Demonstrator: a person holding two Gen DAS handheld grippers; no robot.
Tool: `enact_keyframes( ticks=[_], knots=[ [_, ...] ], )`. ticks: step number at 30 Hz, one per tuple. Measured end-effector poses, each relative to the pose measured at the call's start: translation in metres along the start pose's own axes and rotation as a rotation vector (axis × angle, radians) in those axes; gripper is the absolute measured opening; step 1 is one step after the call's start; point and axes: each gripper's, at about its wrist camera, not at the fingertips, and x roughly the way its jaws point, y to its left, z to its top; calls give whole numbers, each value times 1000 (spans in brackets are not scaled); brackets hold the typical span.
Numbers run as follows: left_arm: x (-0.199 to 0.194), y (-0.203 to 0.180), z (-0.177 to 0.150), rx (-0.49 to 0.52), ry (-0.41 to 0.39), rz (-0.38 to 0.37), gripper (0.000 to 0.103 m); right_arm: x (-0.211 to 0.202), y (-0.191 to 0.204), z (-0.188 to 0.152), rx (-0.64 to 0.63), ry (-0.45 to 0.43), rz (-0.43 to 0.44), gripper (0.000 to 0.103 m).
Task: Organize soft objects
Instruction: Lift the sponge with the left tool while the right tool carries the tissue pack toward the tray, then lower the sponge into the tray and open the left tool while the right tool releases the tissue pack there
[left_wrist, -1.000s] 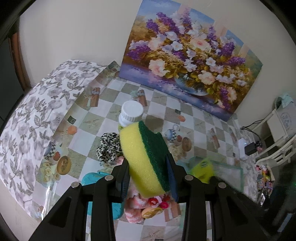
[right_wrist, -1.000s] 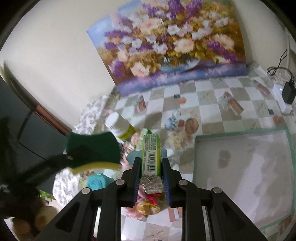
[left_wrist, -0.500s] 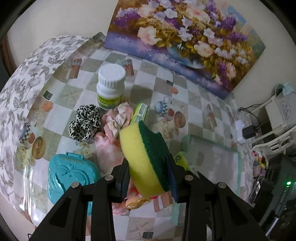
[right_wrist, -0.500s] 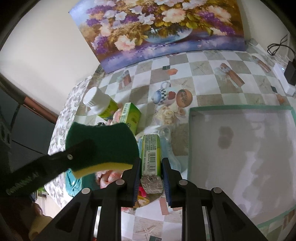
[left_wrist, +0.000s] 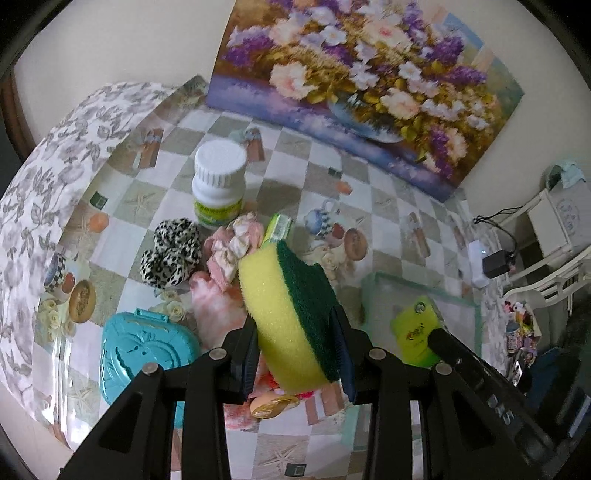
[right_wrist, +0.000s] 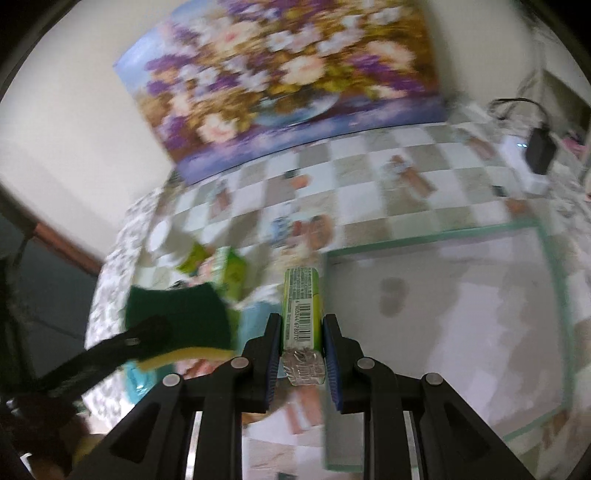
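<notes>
The left gripper (left_wrist: 295, 347) has its fingers (left_wrist: 245, 354) clamped on a dish sponge (left_wrist: 286, 317), yellow foam on one side and dark green scouring pad on the other. The sponge stands on edge between the pads, sticking up past the fingertips and held clear above the surface (left_wrist: 303, 177). The gripper tilts steeply downward over a huddle of things: a white pill bottle (left_wrist: 218, 184) standing upright, a leopard-print scrunchie (left_wrist: 171, 256) just beside a pink floral scrunchie (left_wrist: 231, 251), a pink fluffy cloth (left_wrist: 216, 310) and a teal plastic case (left_wrist: 144, 354) at the near left.

The right gripper (right_wrist: 301, 354) has its fingers (right_wrist: 273, 354) closed to a narrow gap on a slim green packet with a barcode (right_wrist: 300, 310); the packet's crimped clear end pokes back between the pads. It too angles down, held in the air at the left edge of a shallow, green-rimmed tray (right_wrist: 436, 238) that lies on the checked cloth. This view is smeared by motion, so I cannot say for sure whether the packet is over the tray or just short of it. From the left wrist the same packet shows as a bright green shape above the tray's near part.

A flower painting (left_wrist: 365, 81) leans against the wall at the back.
</notes>
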Motion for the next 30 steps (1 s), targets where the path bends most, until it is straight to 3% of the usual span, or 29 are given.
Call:
enact_keyframes(
  ticks=[6, 16, 24, 30],
  knots=[
    [-6, -27, -8, 59, -17, -43, 38, -11, -63, 4, 140, -19, -159, 24],
    [24, -110, -54, 261, 76, -93, 38, -36, -166, -5, 358, -18, -351, 25],
    [53, -160, -97, 395, 166, -131, 38, -30, -194, -14, 404, 30, -433, 25],
    [64, -166, -104, 418, 157, -120, 39, -22, -195, -18, 395, 54, -457, 25]
  ],
)
